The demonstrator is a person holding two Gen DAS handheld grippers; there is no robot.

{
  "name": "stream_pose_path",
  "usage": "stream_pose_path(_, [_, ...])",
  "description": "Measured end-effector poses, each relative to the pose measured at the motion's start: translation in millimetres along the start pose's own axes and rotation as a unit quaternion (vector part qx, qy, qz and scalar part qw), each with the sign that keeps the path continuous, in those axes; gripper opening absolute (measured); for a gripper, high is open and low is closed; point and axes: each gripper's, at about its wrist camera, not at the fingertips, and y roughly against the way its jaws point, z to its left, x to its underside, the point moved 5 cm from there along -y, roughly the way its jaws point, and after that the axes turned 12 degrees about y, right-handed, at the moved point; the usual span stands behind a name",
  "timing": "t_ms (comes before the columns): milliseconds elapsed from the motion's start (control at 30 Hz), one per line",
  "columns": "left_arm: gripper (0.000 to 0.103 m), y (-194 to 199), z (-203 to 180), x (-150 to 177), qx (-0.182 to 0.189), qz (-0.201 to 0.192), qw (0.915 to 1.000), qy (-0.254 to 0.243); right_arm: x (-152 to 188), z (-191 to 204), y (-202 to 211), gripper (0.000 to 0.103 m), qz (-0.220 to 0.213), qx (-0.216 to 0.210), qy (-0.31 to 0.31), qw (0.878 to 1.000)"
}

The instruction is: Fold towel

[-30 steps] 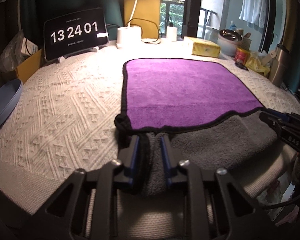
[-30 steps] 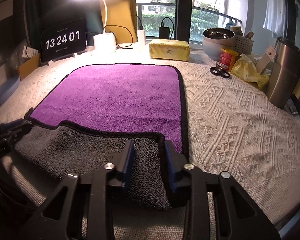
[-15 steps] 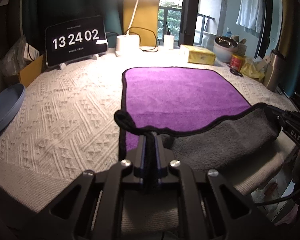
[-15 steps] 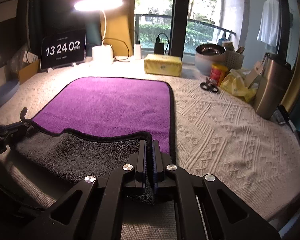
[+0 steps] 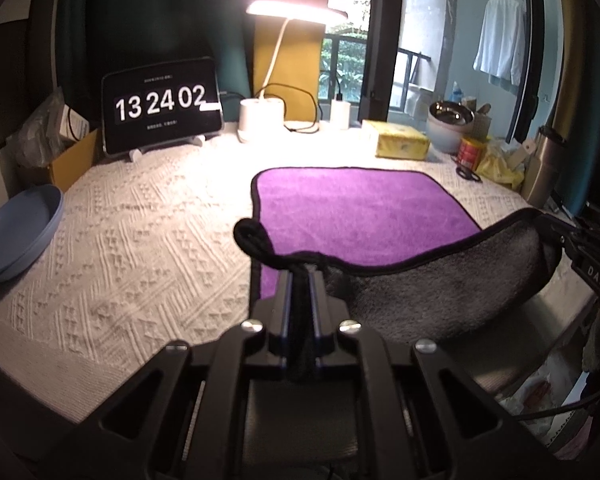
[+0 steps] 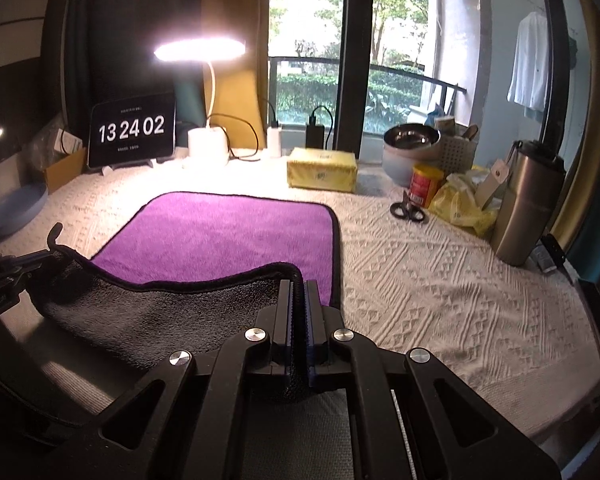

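Both tongs pinch the towel's near corners above the knit-covered worktop.

Left wrist view: the left tongs (image 5: pixel 300 276) clamp the black-piped corner of the towel (image 5: pixel 356 208), plush purple face flat, fuzzy grey underside sagging. Right wrist view: the right tongs (image 6: pixel 298 286) grip the opposite corner; the left tongs' hold looks shadowed, apparently closed.

Towel (image 5: pixel 356 208) purple, grey underside, black trim; tablecloth (image 5: pixel 140 248) cream.
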Motion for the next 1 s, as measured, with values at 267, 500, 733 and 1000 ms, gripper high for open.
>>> stream_pose_path(267, [0.008,6,-1,-18,0.004,-0.019,0.9998,0.003,-14,-4,5,0.006,-0.016,0.005,0.001,1.0])
stream_pose_path(500, [0.008,8,-3,-33,0.007,-0.034,0.9994,0.004,-26,-8,6,0.006,-0.025,0.008,0.0,1.0])
stream_pose_path(733, [0.008,7,-6,-44,0.01,-0.044,0.999,0.005,-35,-11,4,0.006,-0.032,0.009,0.001,0.999])
stream_pose_path(1000, [0.008,3,-8,-57,0.011,-0.051,0.9986,0.008,-46,-17,-2,0.006,-0.037,0.011,0.002,0.999])
